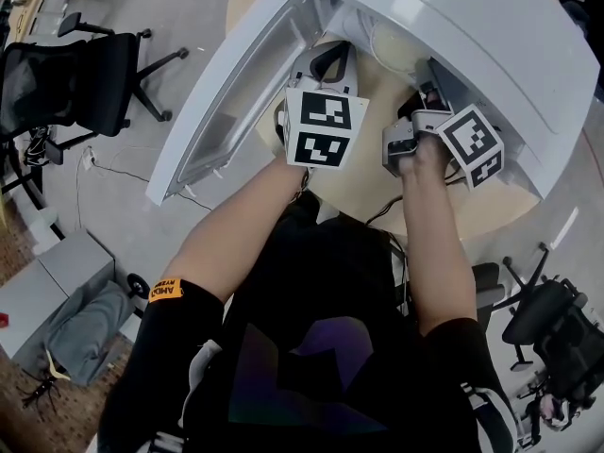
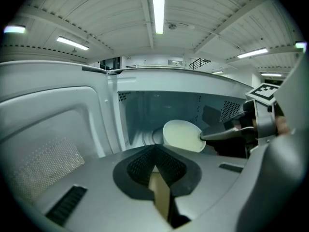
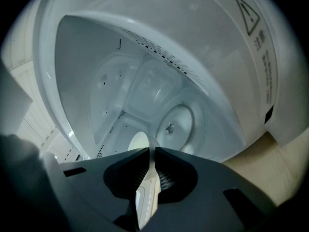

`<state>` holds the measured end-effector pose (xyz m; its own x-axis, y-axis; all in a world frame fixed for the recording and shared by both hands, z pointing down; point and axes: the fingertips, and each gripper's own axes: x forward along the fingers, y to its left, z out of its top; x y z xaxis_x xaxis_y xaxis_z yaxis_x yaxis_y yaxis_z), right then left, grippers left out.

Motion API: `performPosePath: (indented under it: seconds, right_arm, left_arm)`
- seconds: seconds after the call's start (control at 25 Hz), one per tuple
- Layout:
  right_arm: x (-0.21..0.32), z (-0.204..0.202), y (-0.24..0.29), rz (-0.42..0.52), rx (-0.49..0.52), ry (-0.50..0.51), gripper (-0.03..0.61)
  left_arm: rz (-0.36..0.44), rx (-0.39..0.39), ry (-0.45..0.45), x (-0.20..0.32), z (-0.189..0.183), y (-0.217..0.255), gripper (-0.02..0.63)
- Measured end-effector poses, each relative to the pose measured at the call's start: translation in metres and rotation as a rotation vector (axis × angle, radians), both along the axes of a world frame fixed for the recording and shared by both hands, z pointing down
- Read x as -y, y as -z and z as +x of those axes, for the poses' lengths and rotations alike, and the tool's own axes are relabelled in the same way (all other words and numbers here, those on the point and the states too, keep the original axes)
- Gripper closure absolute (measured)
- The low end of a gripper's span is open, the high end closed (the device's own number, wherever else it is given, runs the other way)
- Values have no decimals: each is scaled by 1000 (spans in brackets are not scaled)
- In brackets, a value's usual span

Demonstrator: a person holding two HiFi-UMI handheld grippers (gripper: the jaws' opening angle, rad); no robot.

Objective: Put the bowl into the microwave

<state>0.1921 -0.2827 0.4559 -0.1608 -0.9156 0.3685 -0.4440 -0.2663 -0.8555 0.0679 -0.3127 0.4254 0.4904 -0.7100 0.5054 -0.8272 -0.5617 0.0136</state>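
A pale cream bowl (image 1: 394, 47) hangs tilted in the mouth of the white microwave (image 1: 481, 17), whose door (image 1: 231, 97) is swung open to the left. My right gripper (image 1: 427, 94) is shut on the bowl's rim. In the right gripper view the thin rim (image 3: 146, 180) runs between the closed jaws of the right gripper (image 3: 149, 151), with the turntable hub (image 3: 169, 127) beyond. My left gripper (image 1: 327, 62) sits just left of the bowl at the opening. The left gripper (image 2: 154, 152) is shut and holds nothing. That view shows the bowl (image 2: 182, 135) pinched by the right gripper's fingers (image 2: 224, 134).
The microwave stands on a round tan table (image 1: 373, 192). The open door blocks the left side of the opening. Office chairs stand on the floor at the left (image 1: 85, 78) and lower right (image 1: 557, 333). A grey box (image 1: 52, 281) lies at lower left.
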Motion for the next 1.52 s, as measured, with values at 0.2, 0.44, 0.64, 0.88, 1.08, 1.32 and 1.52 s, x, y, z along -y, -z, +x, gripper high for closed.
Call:
performPosePath:
  seconds: [0.2, 0.44, 0.64, 0.88, 1.08, 1.32, 1.52]
  right_arm:
    - [3, 4, 2, 4, 2, -27, 529]
    - [7, 8, -2, 6, 11, -48, 531]
    - [9, 11, -2, 13, 17, -65, 531]
    - [11, 15, -2, 26, 4, -85, 531]
    - [14, 17, -1, 37, -5, -95, 531]
    - [13, 21, -2, 38, -1, -117, 529]
    - [15, 25, -2, 45, -1, -135, 529]
  left_arm:
    - [2, 5, -14, 7, 8, 3, 569]
    - [-7, 4, -19, 12, 16, -1, 569]
    - [-9, 3, -26, 16, 21, -3, 569]
    - [-9, 7, -40, 20, 27, -6, 569]
    - [-8, 12, -46, 23, 30, -8, 569]
    - [-14, 15, -52, 25, 35, -13, 569]
    - [-14, 14, -61, 28, 40, -14, 569]
